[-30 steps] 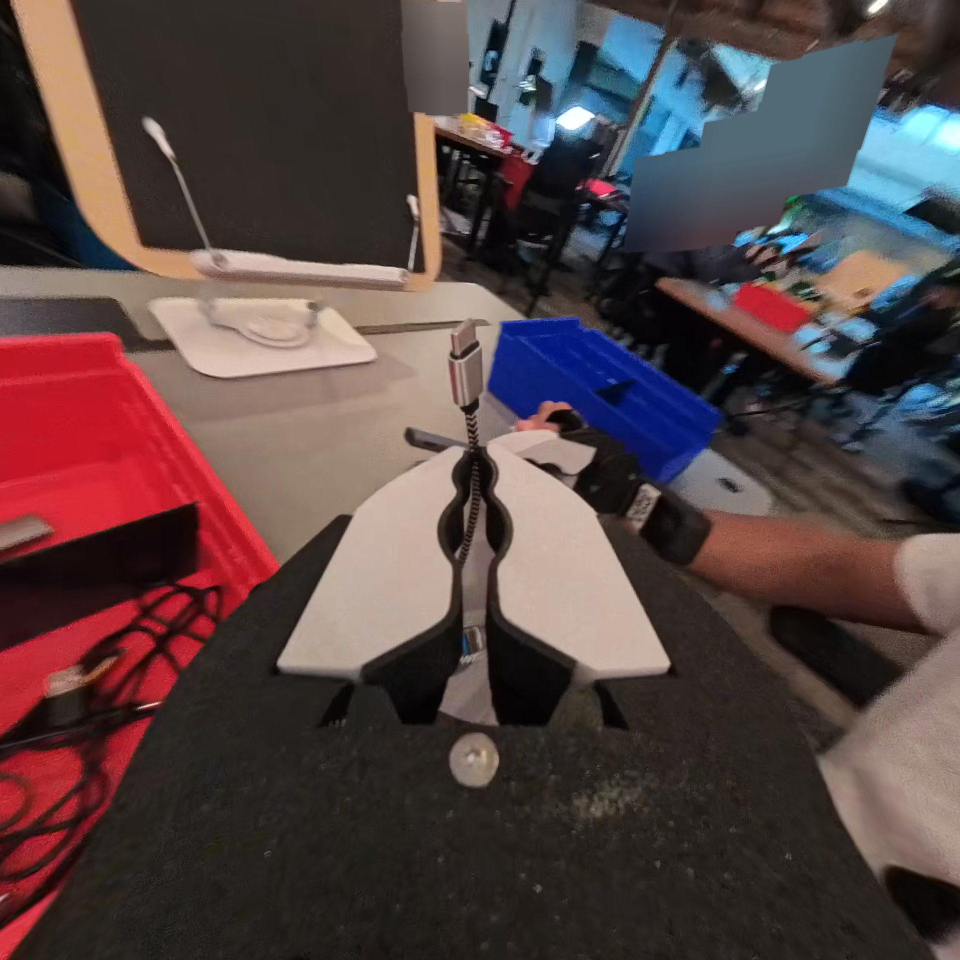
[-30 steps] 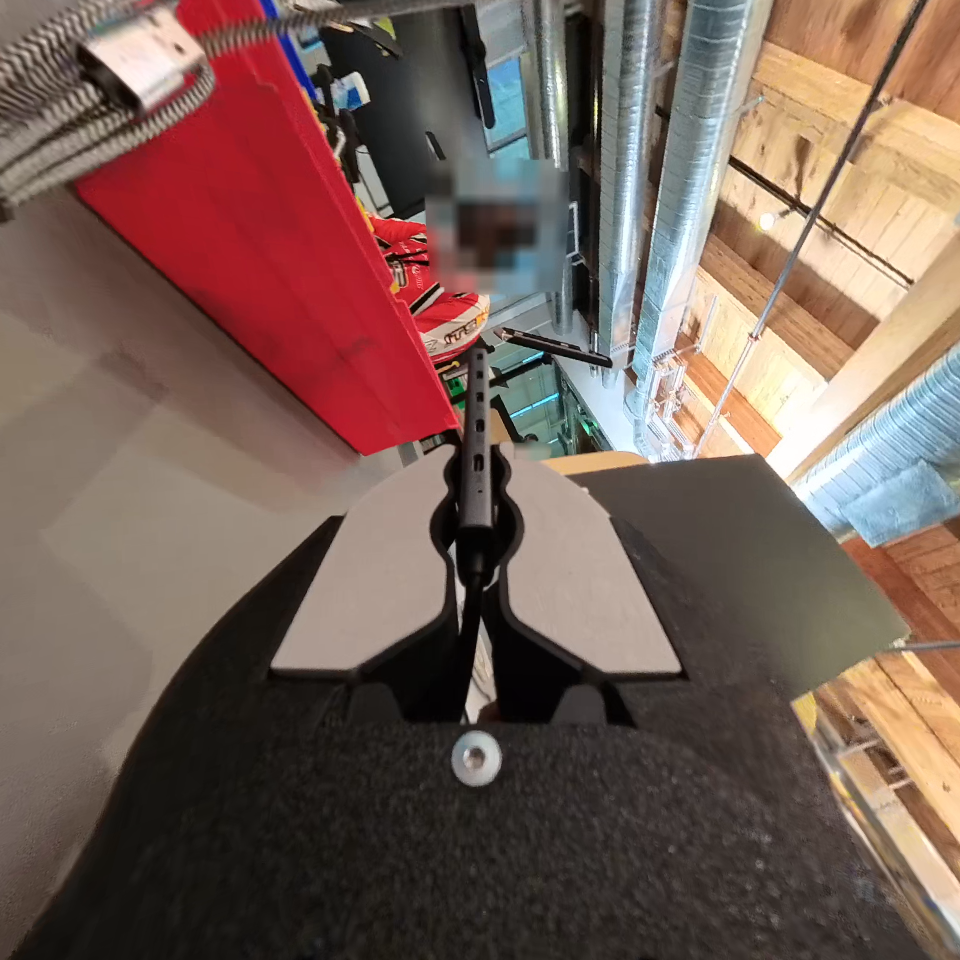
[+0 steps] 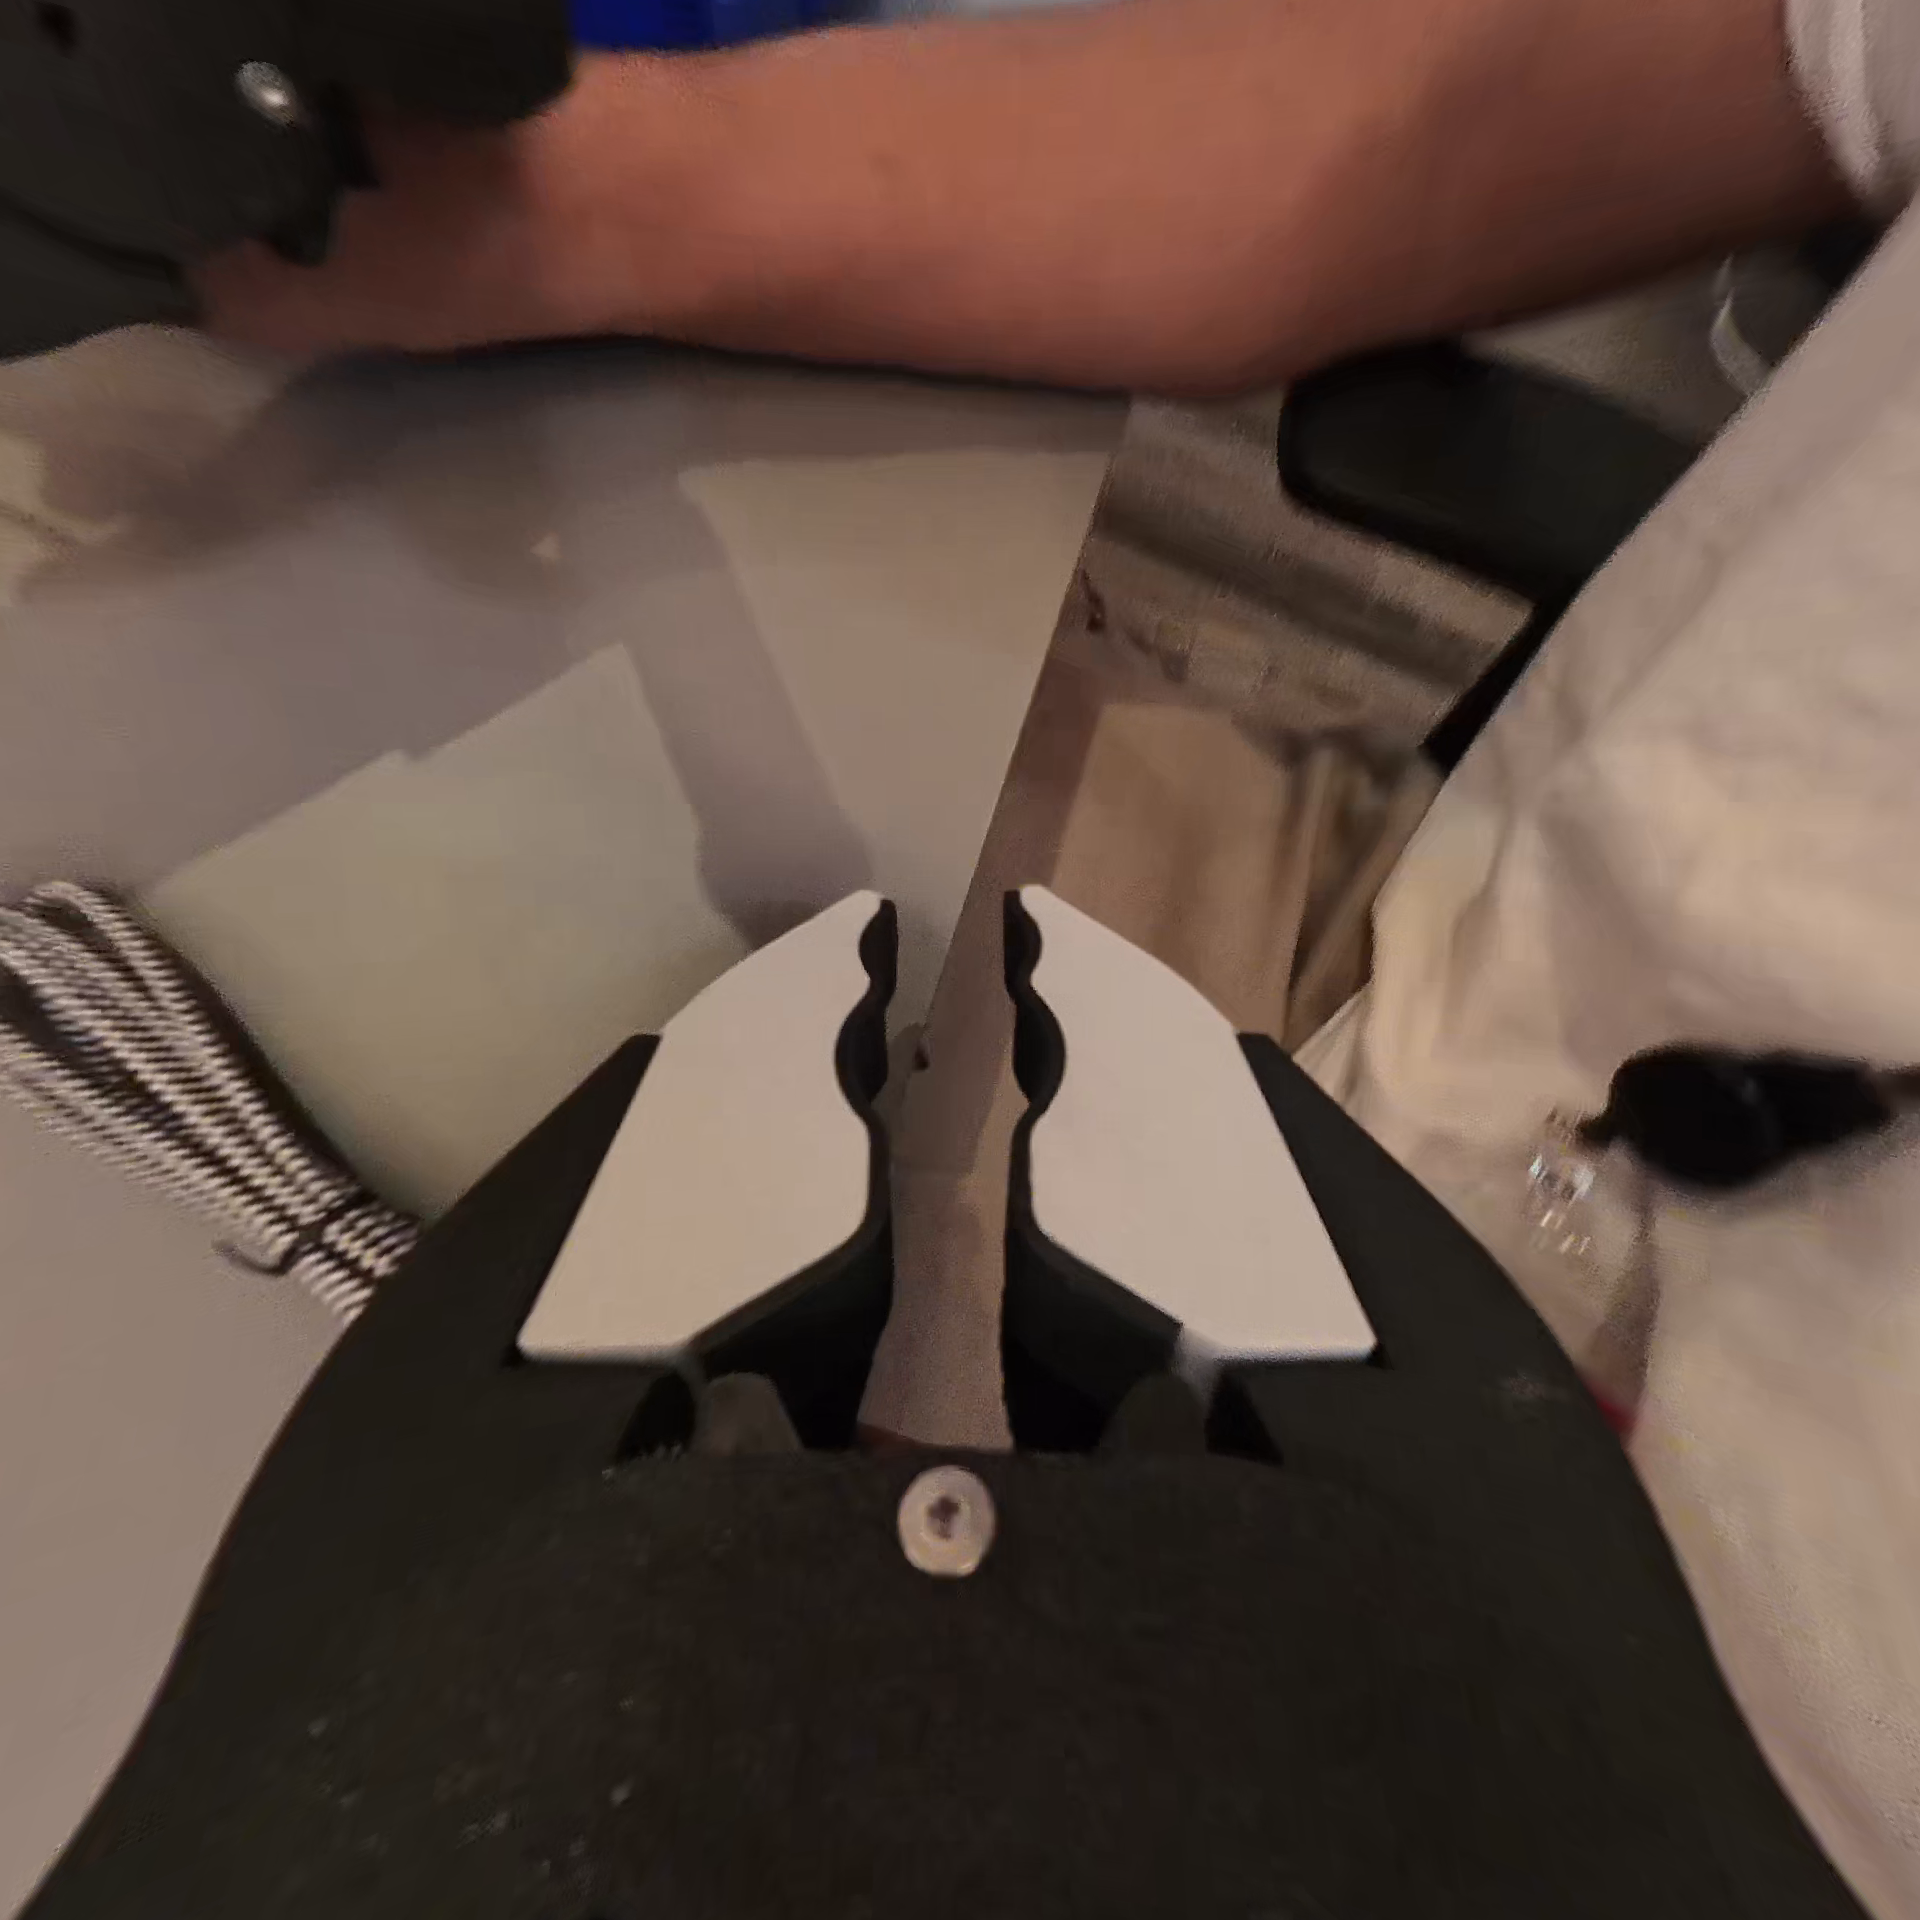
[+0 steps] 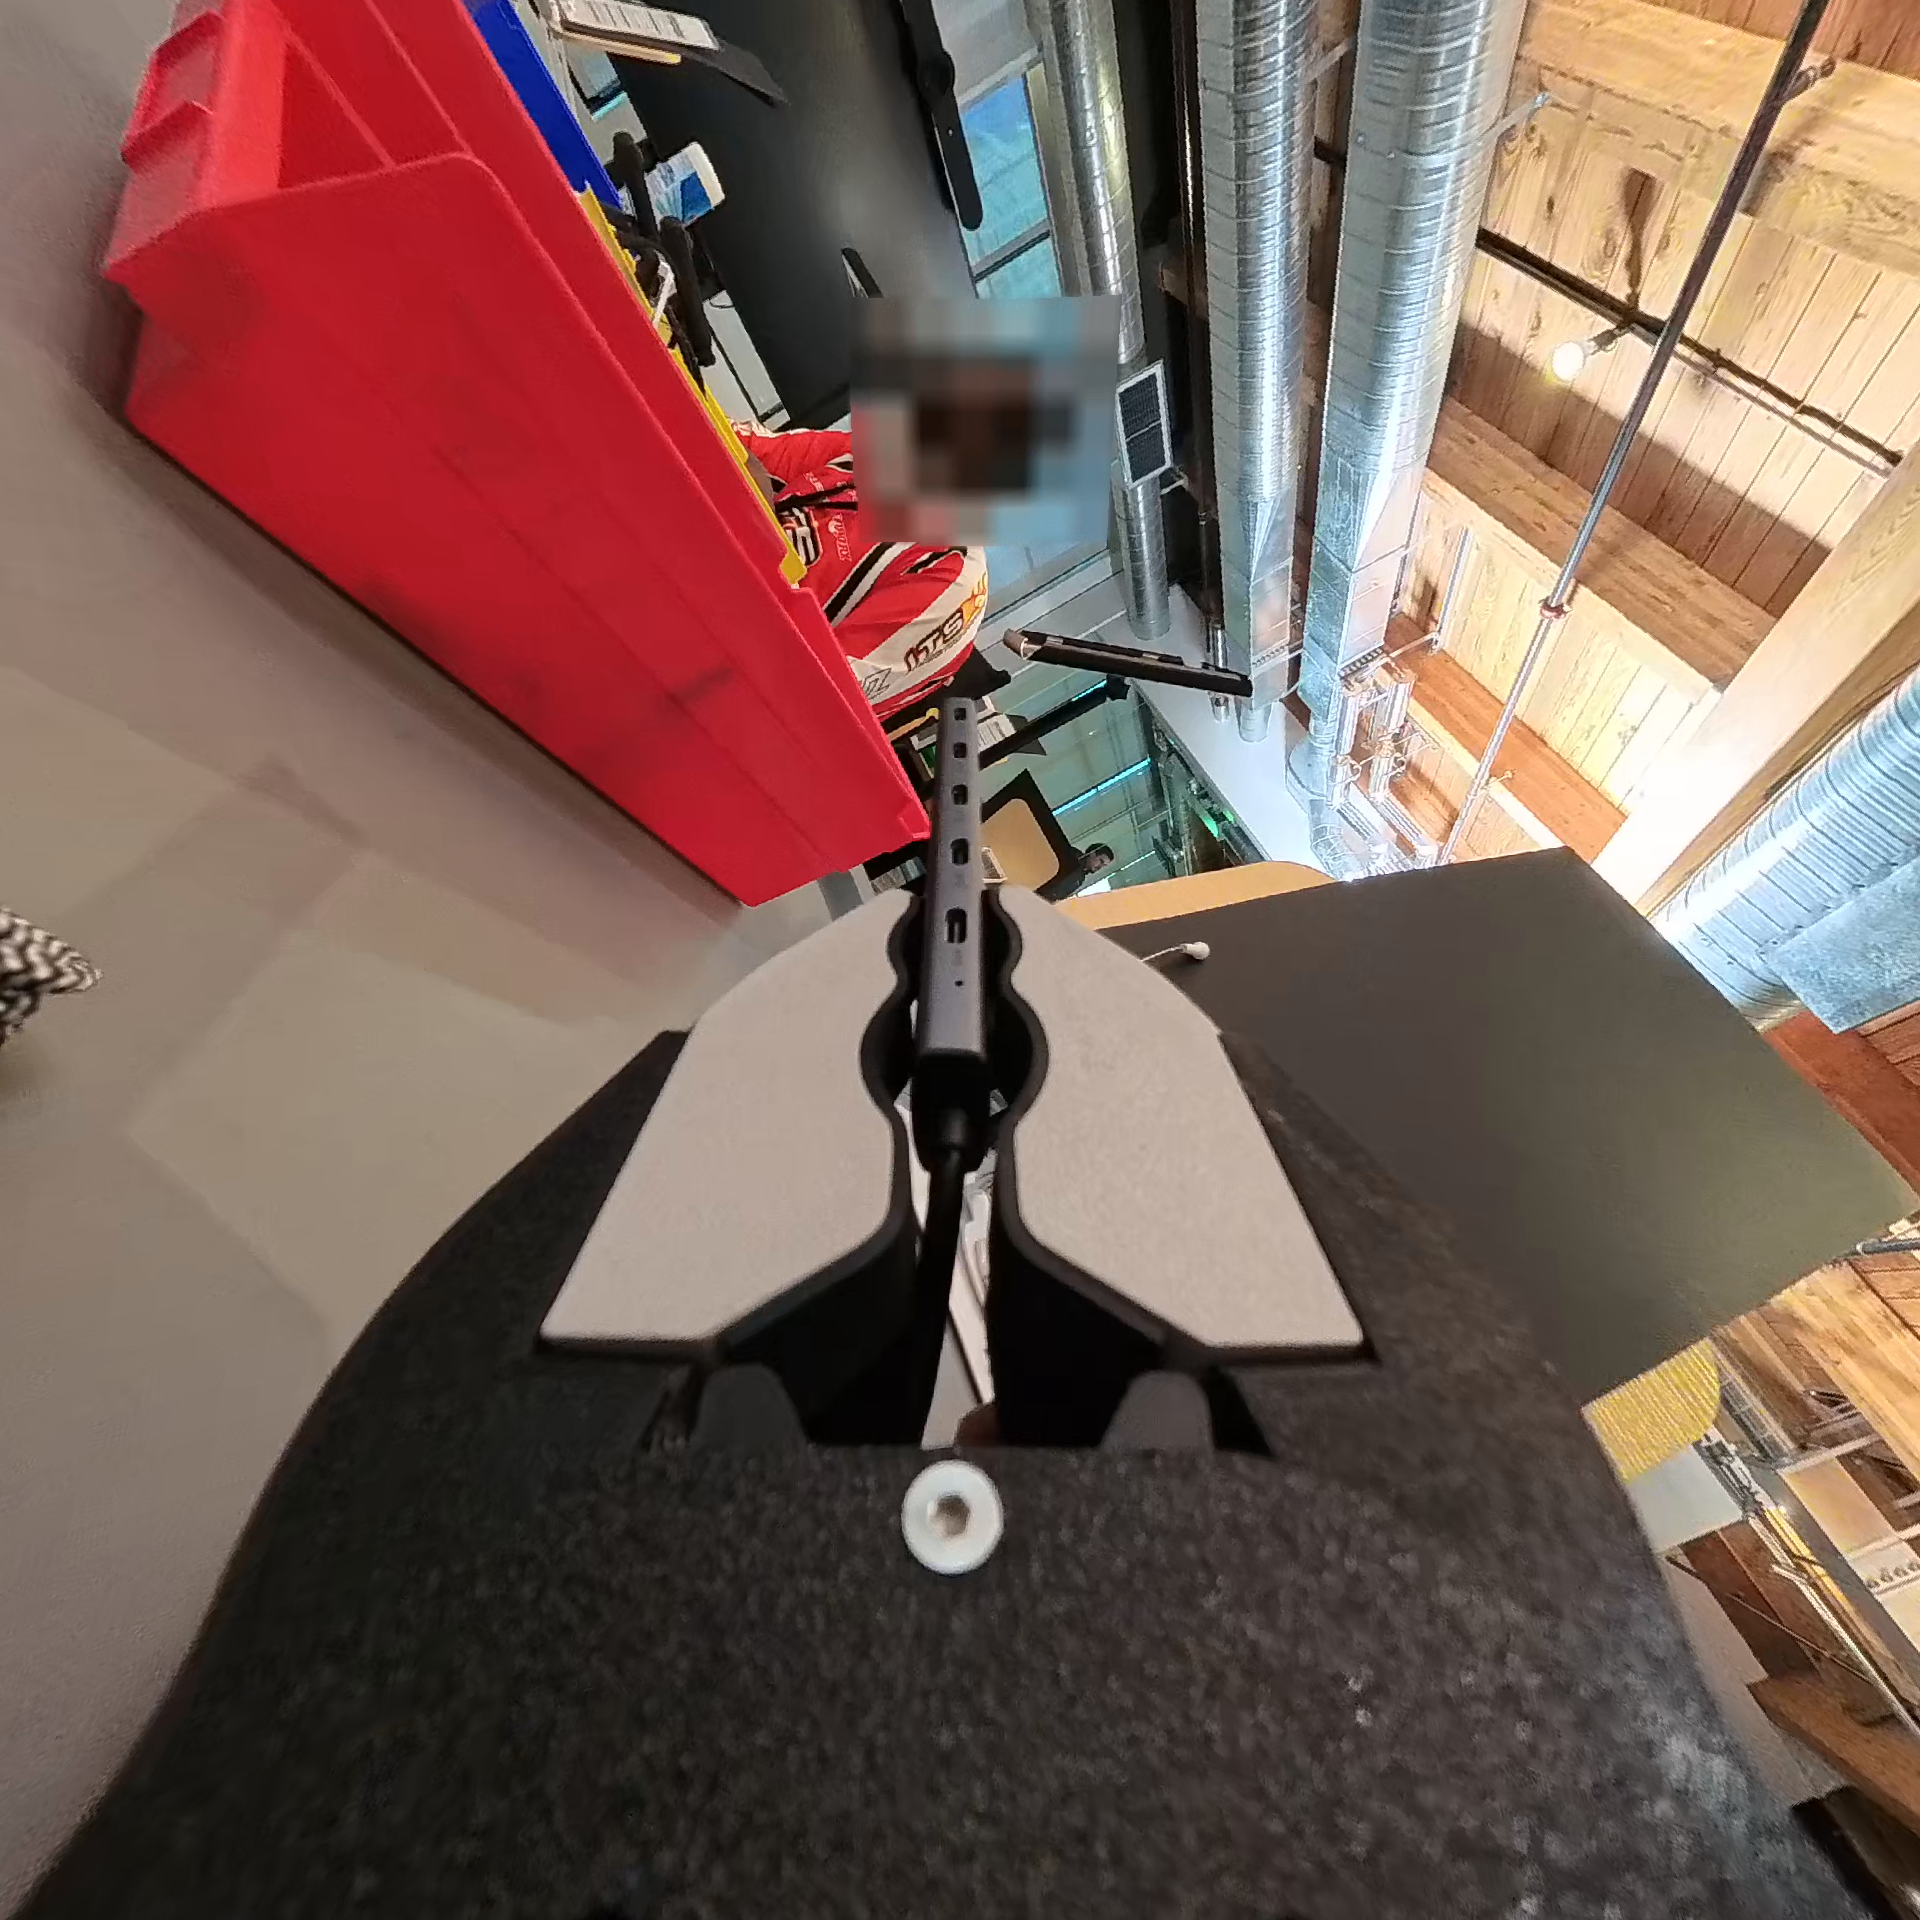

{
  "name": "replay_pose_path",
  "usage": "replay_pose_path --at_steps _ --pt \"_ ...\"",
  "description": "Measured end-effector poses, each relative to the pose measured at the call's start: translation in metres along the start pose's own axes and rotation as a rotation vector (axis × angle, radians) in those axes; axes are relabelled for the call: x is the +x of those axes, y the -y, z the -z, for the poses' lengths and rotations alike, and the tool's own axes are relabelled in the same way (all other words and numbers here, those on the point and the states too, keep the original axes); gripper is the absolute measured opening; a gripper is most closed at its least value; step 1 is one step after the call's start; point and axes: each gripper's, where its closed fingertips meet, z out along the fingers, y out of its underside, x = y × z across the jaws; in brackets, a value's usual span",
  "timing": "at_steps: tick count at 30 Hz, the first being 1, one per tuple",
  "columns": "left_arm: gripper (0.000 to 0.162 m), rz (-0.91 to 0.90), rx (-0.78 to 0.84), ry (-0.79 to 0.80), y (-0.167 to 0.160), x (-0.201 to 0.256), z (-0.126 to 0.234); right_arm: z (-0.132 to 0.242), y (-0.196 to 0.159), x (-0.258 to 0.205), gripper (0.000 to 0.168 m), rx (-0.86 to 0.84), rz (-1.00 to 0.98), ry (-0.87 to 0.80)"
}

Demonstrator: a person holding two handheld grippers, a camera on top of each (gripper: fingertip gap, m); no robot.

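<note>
Two wrist cameras look forward along two hand-held grippers. In the left wrist view, the left gripper [image 3: 940,920] fills the lower half of the frame, its two white fingers [image 3: 727,1143] parted with a narrow gap between them and nothing held there. Behind the gap lies a grey table [image 3: 436,582], whose edge runs diagonally up from the fingertips. At the left edge of the frame a bundle of black-and-white braided cable [image 3: 156,1060] rests on the table, just beside the gripper's black body. Across the top of the frame stretches a person's bare forearm [image 3: 1039,197], with a black glove [image 3: 208,135] in the upper left corner. Pale clothing [image 3: 1610,883] fills the right side, and a blurred black plug with a clear tip [image 3: 1704,1122] shows at the right edge.

In the right wrist view, the right gripper [image 4: 951,914] sits in the lower centre, its grey fingers [image 4: 758,1143] closed on a slim dark adapter [image 4: 954,914] with a row of ports along its side. The adapter sticks out past the fingertips toward the centre of the frame, and its black cord runs back between the fingers. A red bin [image 4: 468,468] fills the upper left, on the grey table. A scrap of the braided cable shows at the left edge. A black panel [image 4: 1507,1091] is on the right, with metal ducts [image 4: 1371,364] and wooden beams in the upper right.
</note>
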Motion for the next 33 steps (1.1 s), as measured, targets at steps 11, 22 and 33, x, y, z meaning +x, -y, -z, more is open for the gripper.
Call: replay_pose_path --at_steps 11,22,33 --pt "0.032 -0.449 -0.311 0.214 -0.046 -0.014 0.021 -0.002 -0.001 -0.004 0.009 -0.006 0.011 0.017" --pt "0.045 -0.91 -0.5 0.377 -0.093 -0.051 0.045 -0.002 0.0 -0.007 0.009 -0.006 0.025 0.027" --pt "0.003 -0.655 -0.385 0.481 -0.072 -0.035 0.075 -0.003 -0.001 -0.007 0.009 -0.009 0.014 0.03"
